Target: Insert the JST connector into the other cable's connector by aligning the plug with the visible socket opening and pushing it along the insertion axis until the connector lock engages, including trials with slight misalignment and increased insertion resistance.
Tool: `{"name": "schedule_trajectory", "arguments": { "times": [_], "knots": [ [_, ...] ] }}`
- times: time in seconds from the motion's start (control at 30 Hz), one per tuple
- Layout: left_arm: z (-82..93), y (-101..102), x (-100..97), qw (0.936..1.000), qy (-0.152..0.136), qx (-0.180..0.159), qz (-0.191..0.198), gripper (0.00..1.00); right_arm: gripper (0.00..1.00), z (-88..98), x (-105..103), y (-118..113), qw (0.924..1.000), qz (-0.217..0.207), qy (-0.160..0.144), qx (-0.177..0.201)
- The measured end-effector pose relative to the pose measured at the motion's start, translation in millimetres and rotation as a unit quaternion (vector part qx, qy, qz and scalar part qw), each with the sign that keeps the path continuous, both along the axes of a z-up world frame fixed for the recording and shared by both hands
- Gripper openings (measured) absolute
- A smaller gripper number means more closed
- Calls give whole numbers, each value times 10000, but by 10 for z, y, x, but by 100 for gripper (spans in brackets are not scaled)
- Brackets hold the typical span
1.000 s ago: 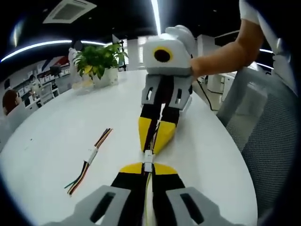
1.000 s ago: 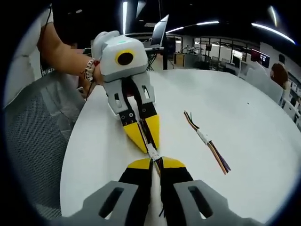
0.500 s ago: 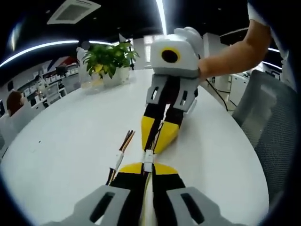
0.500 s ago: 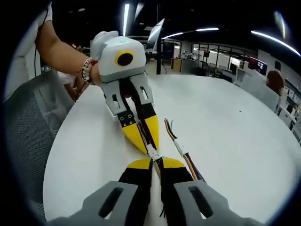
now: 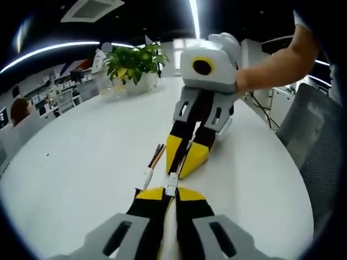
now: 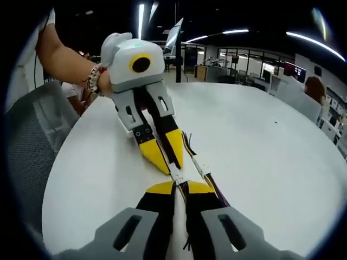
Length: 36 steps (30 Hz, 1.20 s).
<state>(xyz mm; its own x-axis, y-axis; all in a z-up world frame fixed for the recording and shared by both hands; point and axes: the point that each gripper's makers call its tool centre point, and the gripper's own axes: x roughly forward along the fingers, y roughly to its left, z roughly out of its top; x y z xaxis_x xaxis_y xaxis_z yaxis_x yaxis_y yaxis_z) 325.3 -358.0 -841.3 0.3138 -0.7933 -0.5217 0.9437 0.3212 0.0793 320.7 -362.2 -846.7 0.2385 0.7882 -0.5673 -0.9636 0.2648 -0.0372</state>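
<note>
Two tools meet tip to tip over the white tabletop (image 5: 70,162), so plug and socket share one insertion axis. The left tool (image 5: 169,194) is clamped on its cable, whose white JST connector (image 5: 171,183) sits just ahead of its tips. The right tool (image 6: 177,189) is likewise pinched on its own cable's connector (image 6: 177,177). A spare cable (image 6: 201,169) lies beside both tools' tips. A potted plant (image 5: 133,66) stands far ahead of the left tool.

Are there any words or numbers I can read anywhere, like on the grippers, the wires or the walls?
No text can be read in these pictures.
Left gripper and right gripper: plain white, black and yellow, no lettering.
White connector and spare cable: no readable markings.
Far wall with coloured shapes: too small and blurred to read.
Screens in the office background: too blurred to read.
</note>
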Motion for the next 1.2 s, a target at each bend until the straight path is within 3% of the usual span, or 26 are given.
{"name": "schedule_trajectory", "arguments": {
  "times": [0.5,0.67,0.8,0.87,0.93,1.07,1.2],
  "knots": [
    [12,34,13,9997,42,50,249,4,10,24,48,-16,9998,-107,-122,-145],
    [124,53,16,9993,14,-60,356,7,13,120,50,-50,9997,-213,-120,-93],
    [291,67,26,9975,121,-372,582,10,15,240,40,-84,9991,-369,-186,-63],
    [392,68,43,9945,255,-628,801,18,19,335,50,-91,9984,-540,-180,47],
    [489,86,57,9937,130,-704,868,25,26,422,61,-104,9969,-756,-120,168],
    [708,58,-1,9912,49,-1015,851,36,29,647,32,-119,9946,-935,-200,411],
    [905,79,-21,9855,32,-1300,1088,50,34,824,-10,-142,9920,-1101,-247,565]
  ]
}}
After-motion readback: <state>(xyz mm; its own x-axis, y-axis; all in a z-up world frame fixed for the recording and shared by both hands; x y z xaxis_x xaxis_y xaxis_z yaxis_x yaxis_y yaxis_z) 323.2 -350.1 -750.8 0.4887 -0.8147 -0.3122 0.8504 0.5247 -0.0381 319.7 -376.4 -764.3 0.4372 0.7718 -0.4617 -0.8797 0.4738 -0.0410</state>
